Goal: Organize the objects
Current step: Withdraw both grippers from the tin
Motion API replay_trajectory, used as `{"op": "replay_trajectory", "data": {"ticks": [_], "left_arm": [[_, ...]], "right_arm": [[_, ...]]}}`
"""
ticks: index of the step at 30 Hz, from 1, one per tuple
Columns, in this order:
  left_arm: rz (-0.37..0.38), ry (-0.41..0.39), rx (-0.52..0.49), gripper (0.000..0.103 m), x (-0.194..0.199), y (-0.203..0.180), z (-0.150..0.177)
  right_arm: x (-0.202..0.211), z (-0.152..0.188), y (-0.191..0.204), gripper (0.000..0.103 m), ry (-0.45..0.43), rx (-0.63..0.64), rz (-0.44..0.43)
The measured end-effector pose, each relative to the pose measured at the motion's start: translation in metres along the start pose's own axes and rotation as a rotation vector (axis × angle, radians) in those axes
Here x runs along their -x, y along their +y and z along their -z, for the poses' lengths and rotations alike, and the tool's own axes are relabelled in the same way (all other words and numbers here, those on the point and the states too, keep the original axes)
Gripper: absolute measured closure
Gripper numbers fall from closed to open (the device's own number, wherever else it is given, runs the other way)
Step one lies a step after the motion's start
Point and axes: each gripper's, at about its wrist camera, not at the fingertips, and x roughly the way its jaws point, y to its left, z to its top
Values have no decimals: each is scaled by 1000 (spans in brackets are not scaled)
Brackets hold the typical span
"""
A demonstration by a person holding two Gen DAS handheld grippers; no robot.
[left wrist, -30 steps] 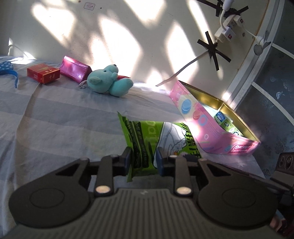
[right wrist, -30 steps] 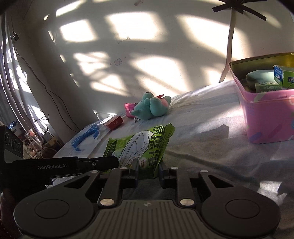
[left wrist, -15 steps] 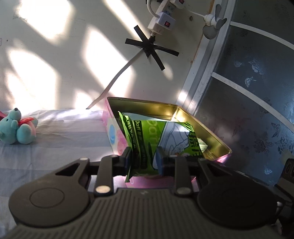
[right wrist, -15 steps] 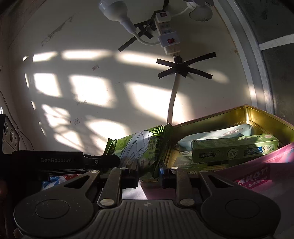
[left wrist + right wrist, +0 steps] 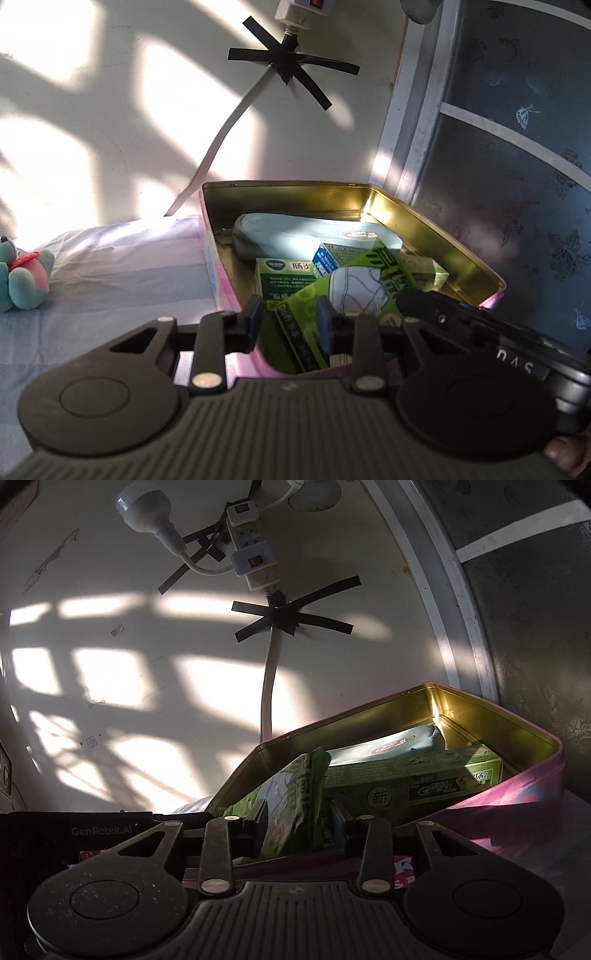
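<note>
A green snack bag (image 5: 354,284) lies tilted inside the pink tin (image 5: 443,236) with a gold inside, on top of green boxes (image 5: 280,277) and a light blue pouch (image 5: 295,232). My left gripper (image 5: 290,323) stands over the tin's near corner. Its jaws are opening, with the bag's end loose between them. In the right wrist view the bag (image 5: 291,794) stands between the pads of my right gripper (image 5: 298,823), whose jaws are also opening at the tin's (image 5: 517,716) near wall. A green toothpaste box (image 5: 424,775) lies behind the bag.
A teal plush toy (image 5: 22,280) lies on the striped bedsheet (image 5: 110,277) to the left of the tin. The wall behind carries a taped cable and a power strip (image 5: 251,554). A dark patterned window (image 5: 517,166) stands close on the right.
Both grippers carried the green bag from the bed to the right and set it down into the tin. Both pairs of jaws have widened and the bag now rests on the boxes.
</note>
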Motion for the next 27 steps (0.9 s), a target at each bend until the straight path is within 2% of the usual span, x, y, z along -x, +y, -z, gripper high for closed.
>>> {"op": "replay_trajectory", "data": {"ticks": [2,12,22,27], "left_arm": [[-26,-13,-14,59,5,0,1],[-128,-15,-16,56,32,15,13],[-171,8,8,56,51,36,35],[-197,28,12,55,59,49,49]], "right_arm": [[0,1,2,62,-16,8,28],[24,9,20,62,-73,29,75],[37,27,37,62,-37,12,86],[40,39,49,62,13,4,64]]}}
